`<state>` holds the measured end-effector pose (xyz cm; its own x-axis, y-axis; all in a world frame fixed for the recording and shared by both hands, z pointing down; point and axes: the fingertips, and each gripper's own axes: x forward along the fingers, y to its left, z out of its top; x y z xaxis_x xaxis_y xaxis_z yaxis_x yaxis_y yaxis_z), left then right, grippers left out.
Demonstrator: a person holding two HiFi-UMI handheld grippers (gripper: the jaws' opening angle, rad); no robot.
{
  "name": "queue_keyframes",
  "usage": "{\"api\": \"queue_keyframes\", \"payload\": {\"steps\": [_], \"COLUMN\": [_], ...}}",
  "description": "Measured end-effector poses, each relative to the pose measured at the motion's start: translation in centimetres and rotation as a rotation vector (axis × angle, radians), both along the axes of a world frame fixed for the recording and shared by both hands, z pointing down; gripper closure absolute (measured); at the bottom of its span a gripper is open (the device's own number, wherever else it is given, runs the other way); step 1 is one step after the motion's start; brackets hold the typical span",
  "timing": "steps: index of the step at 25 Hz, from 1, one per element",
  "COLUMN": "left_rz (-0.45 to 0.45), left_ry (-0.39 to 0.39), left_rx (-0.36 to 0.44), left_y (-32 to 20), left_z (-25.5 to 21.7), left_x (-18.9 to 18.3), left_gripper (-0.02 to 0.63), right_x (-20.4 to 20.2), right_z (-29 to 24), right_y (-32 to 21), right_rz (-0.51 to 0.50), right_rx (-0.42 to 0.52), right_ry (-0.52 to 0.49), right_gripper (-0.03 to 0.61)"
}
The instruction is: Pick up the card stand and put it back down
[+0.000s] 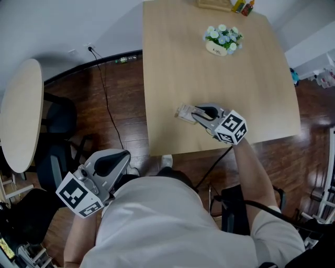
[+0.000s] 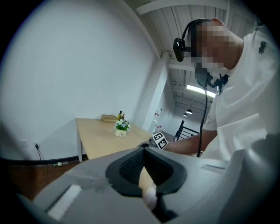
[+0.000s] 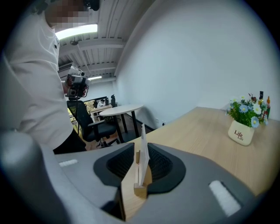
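The card stand point(image 1: 185, 112), a small wooden base with a clear upright card, stands on the light wooden table point(image 1: 251, 78) near its front edge. My right gripper point(image 1: 194, 114) reaches over that edge around the stand. In the right gripper view the card stand point(image 3: 141, 162) rises between the two dark pads point(image 3: 119, 164), with a gap on each side, so the jaws are open and not pressing on it. My left gripper point(image 1: 112, 163) hangs low at the left, off the table, beside the person's body. In the left gripper view, my left gripper point(image 2: 143, 152) is shut on nothing.
A white pot of flowers point(image 1: 222, 41) stands at the far side of the table, with a wooden box point(image 1: 214, 4) and small bottles point(image 1: 243, 6) at the back edge. A round table point(image 1: 21, 110) and a dark chair point(image 1: 57, 136) stand at the left over dark wooden floor.
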<state>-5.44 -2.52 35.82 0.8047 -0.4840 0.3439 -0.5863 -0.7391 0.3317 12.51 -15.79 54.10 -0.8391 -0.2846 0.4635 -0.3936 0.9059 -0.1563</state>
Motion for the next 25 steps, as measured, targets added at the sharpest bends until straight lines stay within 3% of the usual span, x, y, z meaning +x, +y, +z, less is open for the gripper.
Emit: {"api": "queue_keyframes", "payload": {"steps": [7,12,16,25], "left_rz": [0.065,0.139,0.229,0.349], "left_ry": [0.012,0.03,0.054,0.102], "left_rx": [0.029,0.054,0.077,0.086], "left_y": [0.8,2.1,3.6,9.7], "left_z": [-0.7,-0.9,-1.5,-1.5], "left_x": [-0.9,-2.4,-4.1,-10.7], "left_gripper": [0.614,0.612,0.614,0.614], "right_x": [1.3,2.2,2.4,-3.2], "right_z": [-3.8,-7.7,-9.5,-9.4], "right_y": [-0.5,2.7,8.6,27.2], "right_rz": [0.166,0.329,0.493,0.833], "right_rx": [0.086,0.168,0.201,0.111], "right_ry": [-0.028,-0.044,-0.016,-0.019], "right_gripper": [0.422,0.414,0.407,0.408]}}
